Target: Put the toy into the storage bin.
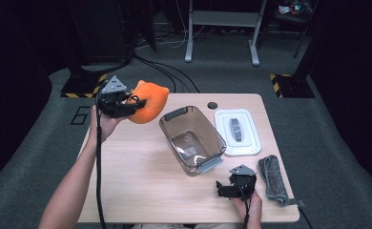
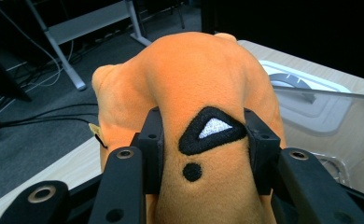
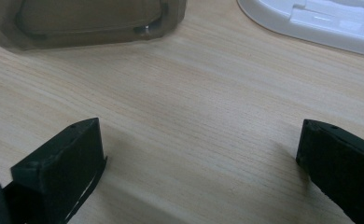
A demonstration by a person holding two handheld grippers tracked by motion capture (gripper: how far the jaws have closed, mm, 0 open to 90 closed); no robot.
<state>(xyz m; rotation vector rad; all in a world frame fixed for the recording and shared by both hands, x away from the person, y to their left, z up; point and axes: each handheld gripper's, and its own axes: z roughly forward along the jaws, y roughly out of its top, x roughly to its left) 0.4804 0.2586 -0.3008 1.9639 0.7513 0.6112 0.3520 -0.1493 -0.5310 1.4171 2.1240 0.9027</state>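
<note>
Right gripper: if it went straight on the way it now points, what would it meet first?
Probably the clear plastic container. The right gripper sits on the table with jaws wide open and bare wood ahead; the white lid lies off to one side. Depth is uncertain.

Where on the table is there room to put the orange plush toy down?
The widest bare patch of the light wooden table lies left of the clear brown plastic bin, toward the near edge. The right side is crowded: white lid, rolled grey cloth and right tool. The left tool grips the orange plush toy.
</note>
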